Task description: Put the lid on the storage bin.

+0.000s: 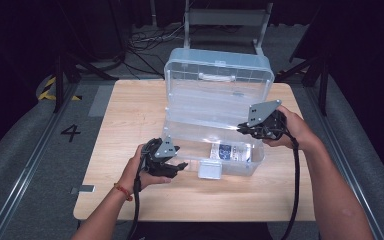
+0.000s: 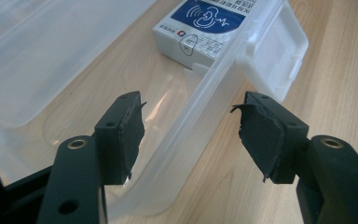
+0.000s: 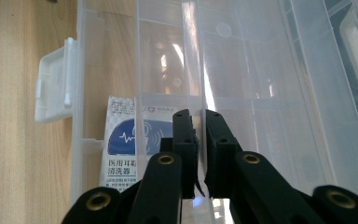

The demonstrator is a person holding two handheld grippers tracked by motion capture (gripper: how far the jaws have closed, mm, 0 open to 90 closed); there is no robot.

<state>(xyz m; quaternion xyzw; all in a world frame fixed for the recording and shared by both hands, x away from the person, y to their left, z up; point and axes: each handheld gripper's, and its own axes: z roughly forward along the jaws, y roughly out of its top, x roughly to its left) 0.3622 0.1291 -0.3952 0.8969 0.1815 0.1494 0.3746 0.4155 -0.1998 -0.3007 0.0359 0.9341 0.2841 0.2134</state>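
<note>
Clear plastic storage box [image 1: 215, 145] sits open mid-bench [image 1: 130, 125], lid [image 1: 219, 80] standing upright behind it, white latch flap [image 1: 211, 170] hanging off the front wall. Inside, lying flat on the box floor near the front right: a white-and-blue carton [image 1: 228, 152] with an ear graphic and printed text. Left gripper [image 1: 172, 162] is at the box's front left corner, spread; in the left gripper view its jaws straddle the front wall [image 2: 200, 107] with a gap on each side, pads not touching it. Right gripper [image 1: 245, 130] is at the box's right end, pressed nearly together; in the right gripper view it pinches the thin clear wall edge [image 3: 200, 93] between its pads. Carton [image 3: 126, 144] lies just left of those jaws.
</note>
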